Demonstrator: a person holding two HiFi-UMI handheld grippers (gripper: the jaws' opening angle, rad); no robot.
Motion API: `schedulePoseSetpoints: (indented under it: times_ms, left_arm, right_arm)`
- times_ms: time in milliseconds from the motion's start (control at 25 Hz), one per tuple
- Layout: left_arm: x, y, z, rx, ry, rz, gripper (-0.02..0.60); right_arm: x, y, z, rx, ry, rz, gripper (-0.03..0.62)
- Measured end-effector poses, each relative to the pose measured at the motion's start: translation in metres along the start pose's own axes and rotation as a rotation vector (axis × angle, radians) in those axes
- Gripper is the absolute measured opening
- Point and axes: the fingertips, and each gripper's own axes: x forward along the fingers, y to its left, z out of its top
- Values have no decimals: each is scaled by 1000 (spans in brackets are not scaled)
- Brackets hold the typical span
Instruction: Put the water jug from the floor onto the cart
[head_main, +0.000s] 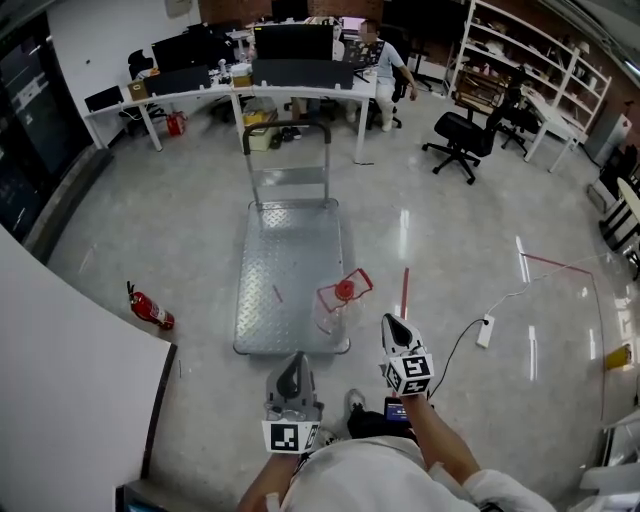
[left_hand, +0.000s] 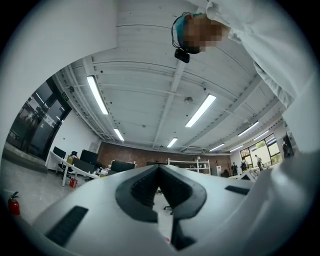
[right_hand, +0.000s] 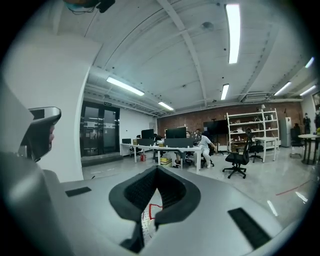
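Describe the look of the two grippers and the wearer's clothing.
The left gripper and right gripper are both smooth grey shells that taper to a point, with black ribbed pads lining the jaws. Each carries a white cube printed with black square markers. The person wears a white top.

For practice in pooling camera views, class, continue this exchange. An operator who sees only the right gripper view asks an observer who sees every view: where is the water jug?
Observer: In the head view the water jug stands at the near right corner of the platform cart.
Operator: Anything lying left of that cart?
Observer: A red fire extinguisher lies there, apart from the cart.
Operator: And my other gripper?
Observer: The left gripper has its jaws together in its own view, with nothing between them.
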Motion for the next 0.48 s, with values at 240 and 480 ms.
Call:
schedulePoseSetpoints:
  times_ms: [240,480]
  left_arm:
    - [-8,-11,7,6,-6,7,3]
    - [-6,-20,-2,12,14,33,3]
  right_arm:
    - [-33,11,19,-28,-60,33,12]
    - [-46,6,14,-38,-75,57,12]
